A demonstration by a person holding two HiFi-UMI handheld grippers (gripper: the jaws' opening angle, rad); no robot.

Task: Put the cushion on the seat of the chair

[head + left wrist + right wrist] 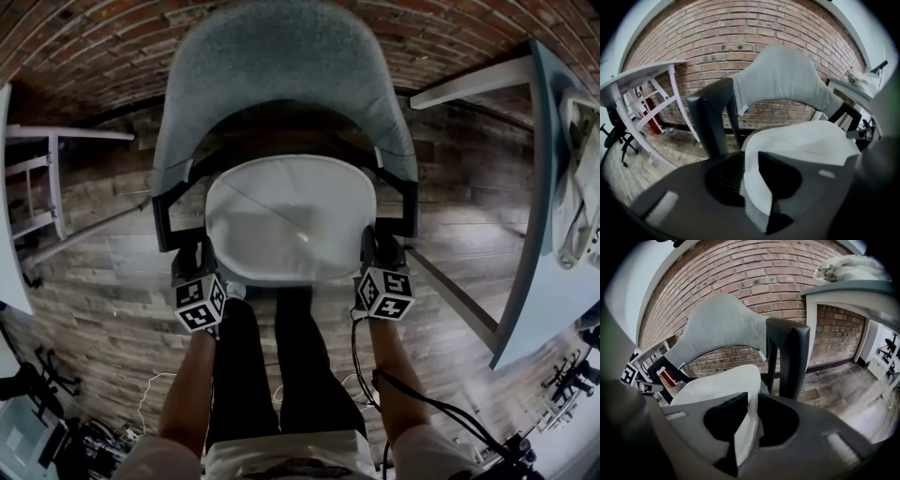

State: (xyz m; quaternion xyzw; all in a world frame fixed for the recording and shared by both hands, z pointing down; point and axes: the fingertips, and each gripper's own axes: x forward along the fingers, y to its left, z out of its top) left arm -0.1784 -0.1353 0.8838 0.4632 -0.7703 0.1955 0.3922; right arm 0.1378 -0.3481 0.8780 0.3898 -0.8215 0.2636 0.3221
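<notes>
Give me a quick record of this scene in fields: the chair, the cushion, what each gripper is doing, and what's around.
chair: grey back, black armrests, facing the person
cushion: white, flat, lying between the armrests at seat level
seat contact: cannot tell, the cushion hides it
left gripper: shut on the cushion's near left edge
right gripper: shut on the cushion's near right edge
surroundings: brick wall behind, desk at right

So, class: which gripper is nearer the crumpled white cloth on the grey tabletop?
Right. The right gripper grips the white fabric cushion on the side toward the crumpled white cloth; the left gripper grips its opposite edge, farther off.
</notes>
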